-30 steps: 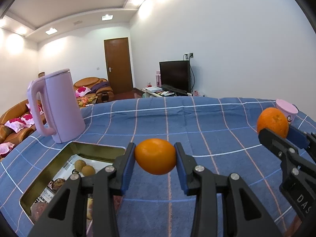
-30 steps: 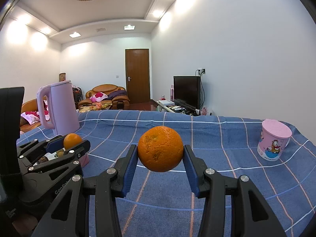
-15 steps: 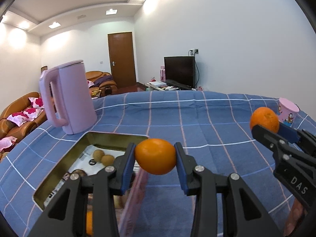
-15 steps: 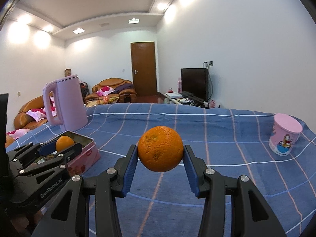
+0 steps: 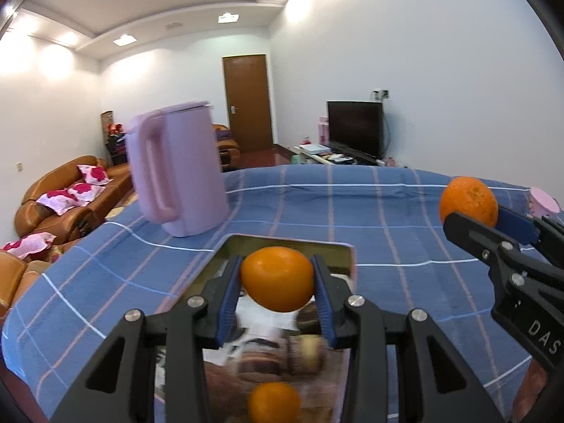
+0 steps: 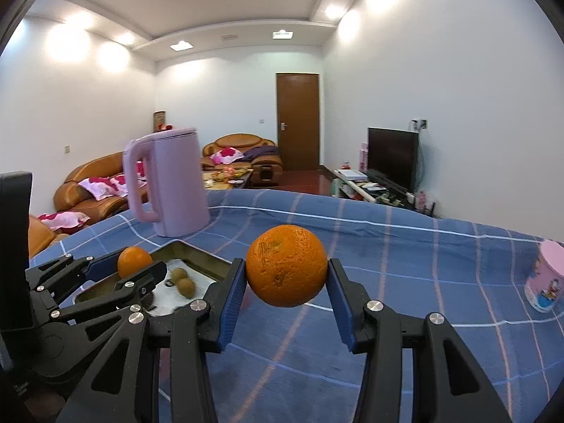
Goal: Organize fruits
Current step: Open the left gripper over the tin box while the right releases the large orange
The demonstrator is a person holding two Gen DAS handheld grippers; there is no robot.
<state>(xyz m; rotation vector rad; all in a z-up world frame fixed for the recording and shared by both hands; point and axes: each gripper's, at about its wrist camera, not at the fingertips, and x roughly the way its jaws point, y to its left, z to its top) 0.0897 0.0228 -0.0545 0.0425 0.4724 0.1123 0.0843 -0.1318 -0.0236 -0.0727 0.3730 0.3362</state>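
Note:
My left gripper (image 5: 277, 283) is shut on a smooth orange (image 5: 277, 279) and holds it above the open metal tin (image 5: 289, 241). Another orange (image 5: 274, 402) and small brown fruits lie inside the tin. My right gripper (image 6: 286, 273) is shut on a larger, rough-skinned orange (image 6: 286, 270) held above the blue checked tablecloth, to the right of the tin (image 6: 197, 252). In the right wrist view the left gripper (image 6: 135, 264) with its orange (image 6: 134, 261) hangs over the tin, beside two small brown fruits (image 6: 183, 280). The right gripper's orange also shows in the left wrist view (image 5: 468, 204).
A pink kettle (image 5: 176, 172) stands just behind the tin on the left; it also shows in the right wrist view (image 6: 165, 183). A pink cartoon cup (image 6: 544, 276) stands at the table's right side. The blue tablecloth (image 5: 352, 208) covers the table. Sofas and a TV are beyond.
Both grippers have moved left toward the tin. My left gripper with its orange now hangs over the tin's inside; the right orange has come closer to the tin.

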